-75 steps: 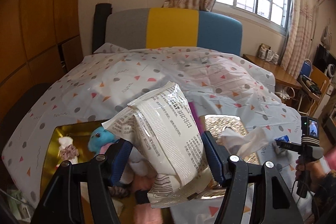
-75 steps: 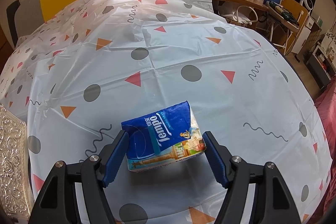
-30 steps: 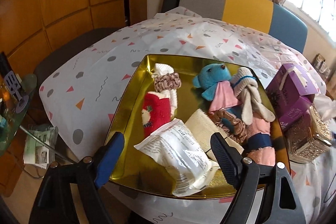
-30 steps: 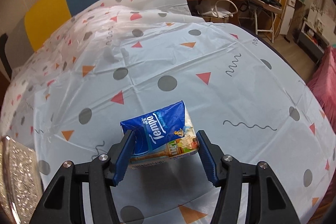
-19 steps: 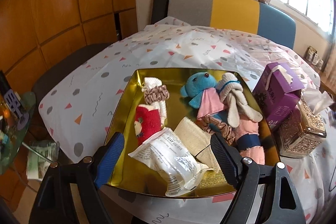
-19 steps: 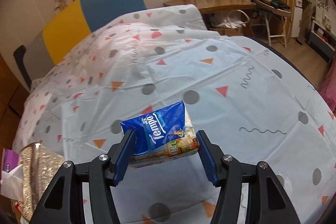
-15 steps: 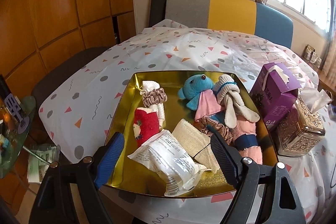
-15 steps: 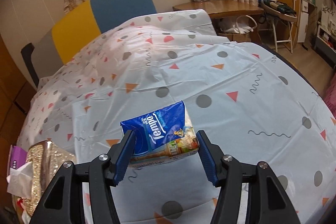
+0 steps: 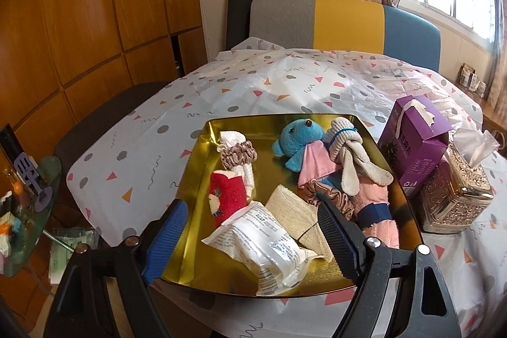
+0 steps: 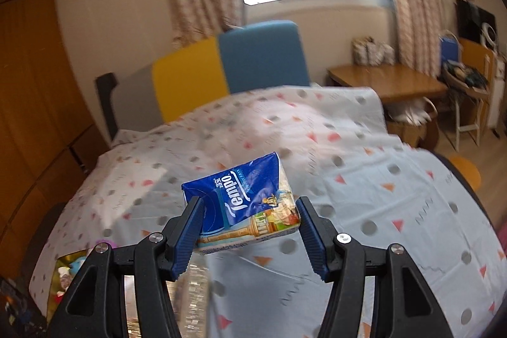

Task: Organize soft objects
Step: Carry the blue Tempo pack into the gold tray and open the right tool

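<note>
A gold tray sits on the patterned tablecloth, holding a white plastic packet, a beige bandage roll, a red sock, a blue plush toy, a grey sock bundle and scrunchies. My left gripper hovers open above the tray's near edge, nothing between its fingers. In the right wrist view my right gripper is shut on a blue Tempo tissue pack, held high over the table. The gold tray shows at the lower left there.
A purple box and a silver tissue box stand right of the tray. A grey, yellow and blue chair back is behind the table. A glass side table with clutter is at the left. A wooden desk stands at the right.
My right gripper has lifted the tissue pack well up off the table and swung left, so the tray comes into view. The left gripper, emptied of the white packet, has drawn back slightly.
</note>
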Demonstrator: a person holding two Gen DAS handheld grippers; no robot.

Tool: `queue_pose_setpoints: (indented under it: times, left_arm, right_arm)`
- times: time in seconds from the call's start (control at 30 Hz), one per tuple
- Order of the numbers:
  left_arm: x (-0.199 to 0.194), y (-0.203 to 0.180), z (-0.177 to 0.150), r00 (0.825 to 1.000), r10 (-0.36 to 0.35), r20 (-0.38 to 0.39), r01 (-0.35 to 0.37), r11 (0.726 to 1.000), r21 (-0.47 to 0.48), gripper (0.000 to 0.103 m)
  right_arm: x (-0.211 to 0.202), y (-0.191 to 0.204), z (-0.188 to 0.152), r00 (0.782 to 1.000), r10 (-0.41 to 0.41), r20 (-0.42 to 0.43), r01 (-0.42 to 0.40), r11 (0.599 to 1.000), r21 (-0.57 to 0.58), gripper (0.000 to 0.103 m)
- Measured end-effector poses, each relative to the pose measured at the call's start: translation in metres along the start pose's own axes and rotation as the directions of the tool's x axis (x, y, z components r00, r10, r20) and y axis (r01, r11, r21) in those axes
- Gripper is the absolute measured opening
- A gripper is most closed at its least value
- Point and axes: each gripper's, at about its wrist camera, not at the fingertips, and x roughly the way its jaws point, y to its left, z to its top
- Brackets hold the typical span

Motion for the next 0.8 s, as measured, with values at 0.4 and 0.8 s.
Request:
queue_pose_setpoints:
  times: [0.4,0.8]
  left_arm:
    - [0.005,0.023,-0.004,0.999,0.023,-0.023,-0.025,0.997,-0.067,0.085]
    - [0.008,0.077,-0.017,0.993,0.109,-0.049,-0.117,0.973,-0.198,0.085]
  right_arm:
    - [-0.015,0.193,-0.025,0.937,0.318,-0.146,-0.348,0.892,-0.289,0.06]
    - [0.102,0.347,-0.204,0.771,0.253,-0.584,-0.519,0.781,-0.346,0.061]
